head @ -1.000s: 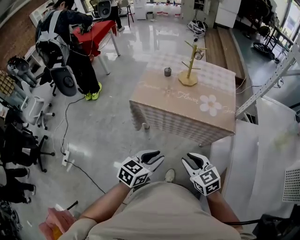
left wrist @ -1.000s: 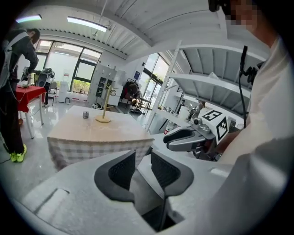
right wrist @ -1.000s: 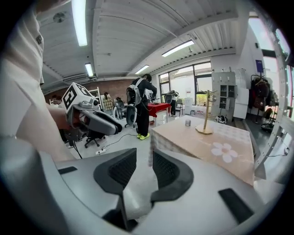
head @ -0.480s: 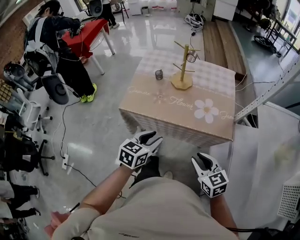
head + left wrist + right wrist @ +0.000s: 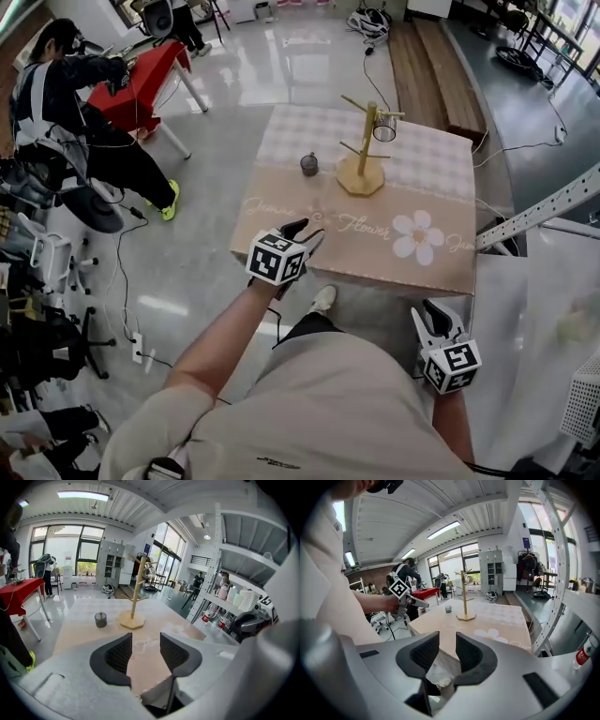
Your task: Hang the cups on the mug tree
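Both hands have swung toward the table (image 5: 281, 217) since the earlier frame, and the left tool (image 5: 305, 232) now reaches over the near edge while the right tool (image 5: 437, 319) hangs back by the person's hip. The left tool's jaws have just been opening and stand spread, with only bare tabletop showing between them. The right tool's jaws sit a little apart, gripping nothing.

Ahead of the left tool and slightly to its left stands a small dark cup (image 5: 309, 165), upright on the table and not yet touched. Just beyond it, to the tool's right, is the wooden mug tree (image 5: 366, 141). A clear cup (image 5: 384, 128) already hangs from one of the upper pegs.

The dark cup looks small, rigid and probably light, with a smooth wall that may slip under the pads. Its handle is too small to make out. A pinch across the rim or wall, leaving the handle free for a peg, seems the safest hold.
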`<state>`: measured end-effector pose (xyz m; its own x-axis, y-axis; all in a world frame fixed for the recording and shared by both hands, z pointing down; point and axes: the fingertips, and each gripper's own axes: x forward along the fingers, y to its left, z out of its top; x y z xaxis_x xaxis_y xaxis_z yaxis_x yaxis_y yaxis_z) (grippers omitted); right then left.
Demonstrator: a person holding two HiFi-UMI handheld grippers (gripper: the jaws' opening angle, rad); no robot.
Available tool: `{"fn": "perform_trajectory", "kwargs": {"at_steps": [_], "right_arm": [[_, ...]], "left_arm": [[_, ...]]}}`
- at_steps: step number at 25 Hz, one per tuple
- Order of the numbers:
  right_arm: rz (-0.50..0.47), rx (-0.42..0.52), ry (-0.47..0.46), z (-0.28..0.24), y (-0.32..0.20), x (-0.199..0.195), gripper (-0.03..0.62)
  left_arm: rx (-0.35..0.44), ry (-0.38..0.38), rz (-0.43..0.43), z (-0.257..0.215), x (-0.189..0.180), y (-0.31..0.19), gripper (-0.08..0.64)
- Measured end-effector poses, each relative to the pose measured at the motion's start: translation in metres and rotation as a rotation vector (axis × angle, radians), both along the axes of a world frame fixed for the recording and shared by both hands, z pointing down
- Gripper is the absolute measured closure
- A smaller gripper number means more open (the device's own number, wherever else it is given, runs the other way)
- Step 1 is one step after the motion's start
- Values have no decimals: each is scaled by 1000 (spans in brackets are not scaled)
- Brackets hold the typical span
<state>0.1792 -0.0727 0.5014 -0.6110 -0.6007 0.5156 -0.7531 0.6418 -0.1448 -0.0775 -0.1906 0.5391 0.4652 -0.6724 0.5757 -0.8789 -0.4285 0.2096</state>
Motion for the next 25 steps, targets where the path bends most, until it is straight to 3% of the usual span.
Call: {"fn": "perform_trajectory", "kwargs": {"at_steps": [12, 19, 25], "right_arm": [[194, -65, 20, -1, -66, -27, 474], [281, -89, 35, 4, -82, -24, 474], [328, -116, 44, 7, -87, -21, 474]], "left_arm": [[-118, -135, -21, 80, -85, -172, 348], [-196, -196, -26, 123, -100, -220, 318], [-219, -243, -14, 142, -97, -242, 293]]}}
